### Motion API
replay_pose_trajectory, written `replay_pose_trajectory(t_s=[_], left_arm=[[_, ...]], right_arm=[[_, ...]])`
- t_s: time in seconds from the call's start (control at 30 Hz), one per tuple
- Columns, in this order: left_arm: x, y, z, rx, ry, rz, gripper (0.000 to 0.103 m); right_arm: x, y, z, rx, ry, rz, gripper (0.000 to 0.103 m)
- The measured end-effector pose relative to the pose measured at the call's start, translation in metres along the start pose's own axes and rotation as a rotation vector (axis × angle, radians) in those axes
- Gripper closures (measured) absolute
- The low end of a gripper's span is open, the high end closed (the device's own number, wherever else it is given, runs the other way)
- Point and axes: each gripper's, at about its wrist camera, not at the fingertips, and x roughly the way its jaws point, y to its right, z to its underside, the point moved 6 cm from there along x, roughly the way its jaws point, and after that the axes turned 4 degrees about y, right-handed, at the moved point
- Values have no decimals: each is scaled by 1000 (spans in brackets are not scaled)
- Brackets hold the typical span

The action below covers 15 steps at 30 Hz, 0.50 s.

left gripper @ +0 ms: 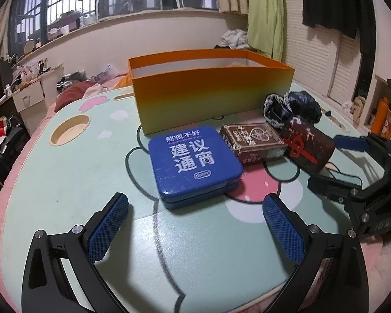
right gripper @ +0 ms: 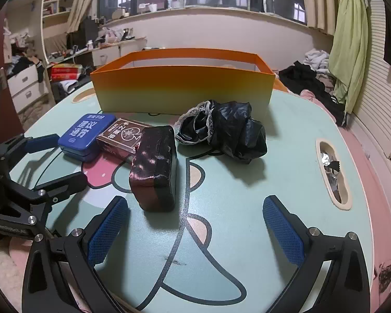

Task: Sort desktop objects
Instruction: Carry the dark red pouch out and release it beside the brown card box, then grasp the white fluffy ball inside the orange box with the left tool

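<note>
Four loose things sit in front of the orange box [left gripper: 211,88] on my pale green table [left gripper: 78,182]: a blue tin [left gripper: 195,164], a brown card box [left gripper: 252,140], a dark red pouch [left gripper: 310,148] and a crumpled black fabric bundle [left gripper: 292,107]. In my left wrist view the tin lies at frame centre, just ahead of the left gripper [left gripper: 195,229], whose blue pads stand wide apart with nothing between them. The card box touches the tin's right side, the pouch lies right of the card box, and the bundle sits behind both, close to the orange box's right end. At the right edge of that frame I see the right gripper [left gripper: 333,161], its fingers spread and reaching toward the pouch. In my right wrist view the pouch [right gripper: 153,167] sits just left of centre, resting on the table ahead of the right gripper [right gripper: 195,229]; its pads stand wide apart and grip nothing. The bundle [right gripper: 226,133] lies upper right of the pouch, apart from it.
</note>
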Motion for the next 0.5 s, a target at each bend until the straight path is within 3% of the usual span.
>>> replay_pose_trajectory(t_s=[0.07,0.17,0.23,0.3,0.37,0.5], left_arm=[[-7,-4,-8,6,0,4,17],[-18,-17,-37,-12,24,-24,20],[-29,-23,-70,-47,72,5,29],[-28,-25,-101,-48,69,25,30],[-14,-24,-129,-49,22,70,45],[36,-19,-163,-109,-165,172,49]], right_arm=[[-1,0,1,1,1,-1,0],[-1,0,1,0,2,0,0],[-2,-1,1,0,3,2,0],[-2,-1,1,0,3,2,0],[-2,-1,1,1,4,2,0],[-2,0,1,1,4,2,0]])
